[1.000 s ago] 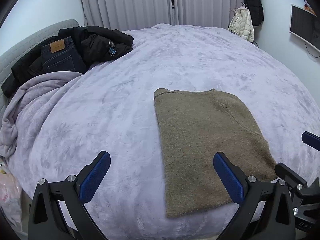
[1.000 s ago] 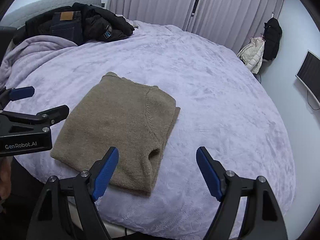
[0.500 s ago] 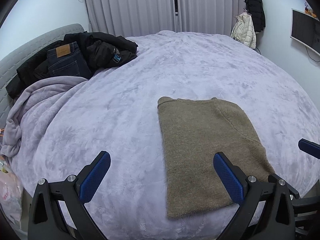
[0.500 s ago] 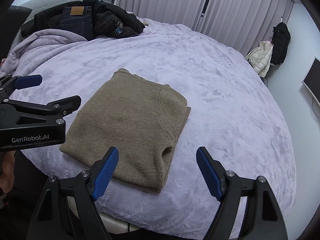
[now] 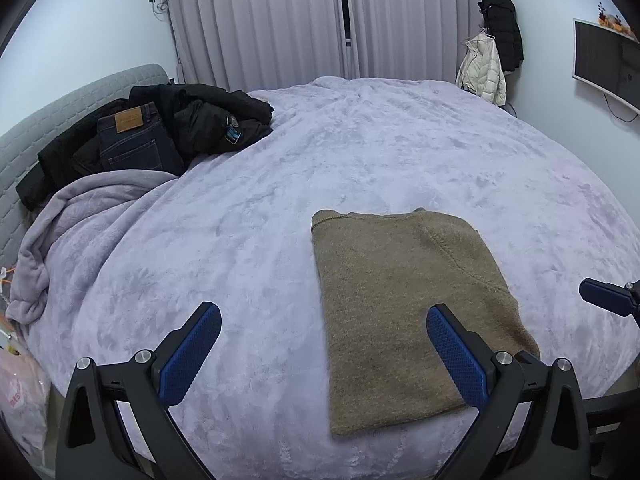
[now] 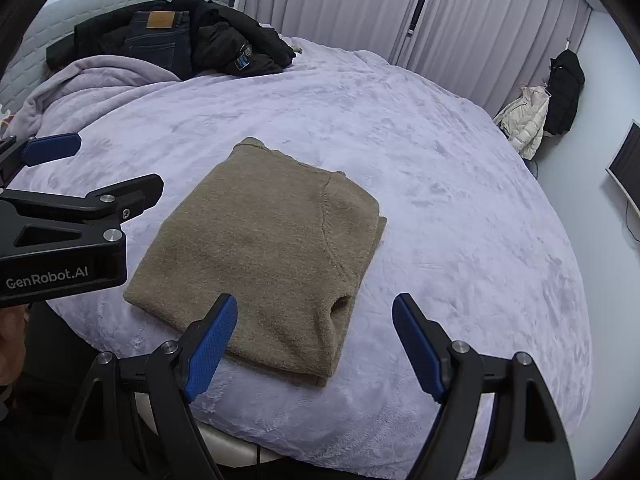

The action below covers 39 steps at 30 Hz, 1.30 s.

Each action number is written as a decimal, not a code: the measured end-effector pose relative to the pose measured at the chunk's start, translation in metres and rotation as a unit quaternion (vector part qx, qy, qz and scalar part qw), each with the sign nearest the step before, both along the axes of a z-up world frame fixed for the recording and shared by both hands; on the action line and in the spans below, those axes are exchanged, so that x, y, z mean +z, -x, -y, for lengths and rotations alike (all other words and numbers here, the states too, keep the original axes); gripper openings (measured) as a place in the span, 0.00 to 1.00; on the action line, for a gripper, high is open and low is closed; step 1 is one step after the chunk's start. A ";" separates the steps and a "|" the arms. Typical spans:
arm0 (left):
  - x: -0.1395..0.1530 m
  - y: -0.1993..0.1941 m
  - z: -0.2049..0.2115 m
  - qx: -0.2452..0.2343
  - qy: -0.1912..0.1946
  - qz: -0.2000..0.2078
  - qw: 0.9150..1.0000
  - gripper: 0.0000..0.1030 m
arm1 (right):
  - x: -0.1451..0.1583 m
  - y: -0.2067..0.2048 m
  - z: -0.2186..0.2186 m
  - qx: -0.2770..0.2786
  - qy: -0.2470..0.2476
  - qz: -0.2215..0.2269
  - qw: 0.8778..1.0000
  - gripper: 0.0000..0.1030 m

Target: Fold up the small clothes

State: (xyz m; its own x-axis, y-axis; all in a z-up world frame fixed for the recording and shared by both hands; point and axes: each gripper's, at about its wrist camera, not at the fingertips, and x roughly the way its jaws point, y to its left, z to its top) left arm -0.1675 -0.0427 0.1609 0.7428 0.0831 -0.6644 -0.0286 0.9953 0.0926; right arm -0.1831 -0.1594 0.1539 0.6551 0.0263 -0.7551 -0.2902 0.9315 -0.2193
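A folded olive-brown knit sweater (image 5: 400,304) lies flat near the front edge of a lilac bed (image 5: 360,152); it also shows in the right wrist view (image 6: 272,248). My left gripper (image 5: 324,352) is open and empty, above the bed's front edge, with its right finger over the sweater's near part. My right gripper (image 6: 316,340) is open and empty, held just in front of the sweater's near right corner. The left gripper's body (image 6: 64,236) shows at the left of the right wrist view.
A pile of dark jackets and jeans (image 5: 160,132) lies at the bed's far left by a grey headboard (image 5: 72,100). A bunched lilac blanket (image 5: 72,224) lies at the left. Coats (image 5: 488,60) hang by the curtains. A wall screen (image 5: 608,64) is at right.
Both grippers have pulled back and risen from the bed, so the sweater sits farther off in both views. The sweater has not moved. Both grippers stay open.
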 end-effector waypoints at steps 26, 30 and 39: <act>0.003 0.010 0.005 0.009 0.002 -0.001 1.000 1.00 | 0.005 0.000 -0.001 -0.001 -0.001 0.003 1.000 0.80; 0.002 0.010 0.003 0.015 0.001 -0.006 1.000 1.00 | 0.006 0.000 0.000 -0.001 -0.001 0.003 1.000 0.80; 0.001 0.008 0.002 0.006 0.018 -0.005 1.000 1.00 | 0.007 0.000 -0.002 -0.002 -0.002 0.002 1.000 0.80</act>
